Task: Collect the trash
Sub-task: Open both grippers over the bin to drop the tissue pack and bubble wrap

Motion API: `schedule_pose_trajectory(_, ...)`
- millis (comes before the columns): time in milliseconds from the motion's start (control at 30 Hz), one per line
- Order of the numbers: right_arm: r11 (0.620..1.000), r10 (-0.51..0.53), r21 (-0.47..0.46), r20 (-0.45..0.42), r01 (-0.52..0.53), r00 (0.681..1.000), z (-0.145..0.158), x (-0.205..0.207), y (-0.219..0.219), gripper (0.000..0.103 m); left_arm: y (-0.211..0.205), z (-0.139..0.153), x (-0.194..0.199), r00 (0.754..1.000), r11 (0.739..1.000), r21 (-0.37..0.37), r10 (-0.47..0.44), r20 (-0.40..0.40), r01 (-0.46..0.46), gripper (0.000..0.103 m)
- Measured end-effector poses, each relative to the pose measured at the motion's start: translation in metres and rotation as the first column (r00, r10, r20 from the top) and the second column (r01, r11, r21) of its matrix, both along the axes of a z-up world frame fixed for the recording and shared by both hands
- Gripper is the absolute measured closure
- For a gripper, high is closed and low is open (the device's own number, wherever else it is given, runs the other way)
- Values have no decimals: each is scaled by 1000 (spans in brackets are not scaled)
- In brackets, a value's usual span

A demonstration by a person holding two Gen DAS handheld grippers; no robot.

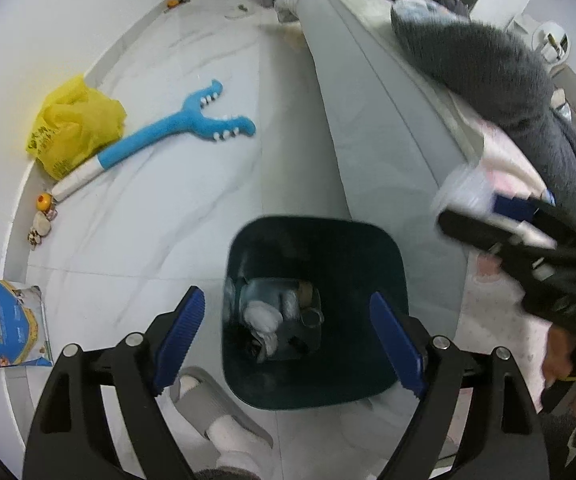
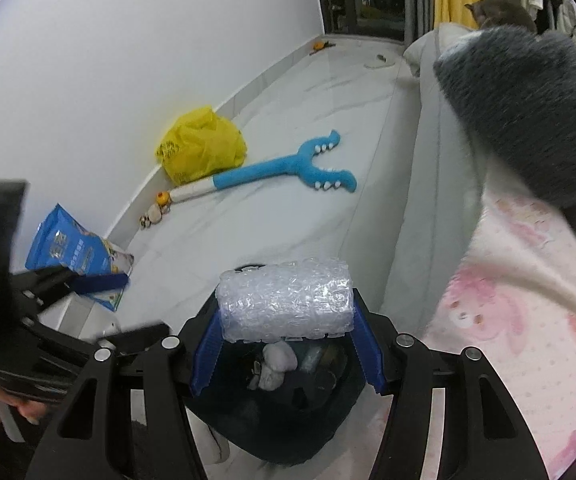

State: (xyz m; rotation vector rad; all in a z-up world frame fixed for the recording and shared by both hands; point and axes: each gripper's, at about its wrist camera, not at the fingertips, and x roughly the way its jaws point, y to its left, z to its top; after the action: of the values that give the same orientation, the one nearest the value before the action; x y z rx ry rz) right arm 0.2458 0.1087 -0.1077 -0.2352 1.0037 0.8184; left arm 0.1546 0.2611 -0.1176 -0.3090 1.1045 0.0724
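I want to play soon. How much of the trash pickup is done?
Partly. The bin already holds crumpled trash. The right gripper grips a bubble wrap roll above it, ready to drop. The left gripper is open and empty. A yellow bag on the floor may still need collecting.

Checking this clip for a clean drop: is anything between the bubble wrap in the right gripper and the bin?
Nothing visible does. The right gripper holds the bubble wrap roll above the open dark bin, which holds only earlier trash low down. The left gripper is open, with nothing between its fingers.
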Motion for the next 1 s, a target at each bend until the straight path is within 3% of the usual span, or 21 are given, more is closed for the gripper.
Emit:
schedule_pose_trajectory(333, 995, 38, -84, -76, -45, 996, -44, -7, 29, 43, 17, 32, -12, 987, 999, 24, 36, 155, -40, 22)
schedule_pose_trajectory(833, 966, 84, -231, -143, -116, 986, -95, -26, 47, 43, 19, 81, -24, 924, 998, 24, 42, 379, -55, 36)
schedule_pose_trajectory(933, 956, 99, -258, -157, -138, 983, -99, -31, 47, 40, 17, 90, -25, 907, 995, 53, 54, 418, -83, 37)
schedule_pose_trajectory(1000, 951, 108, -271, -166, -151, 980, -98, -34, 47, 30, 13, 95, -26, 899, 993, 74, 51, 436, -92, 39)
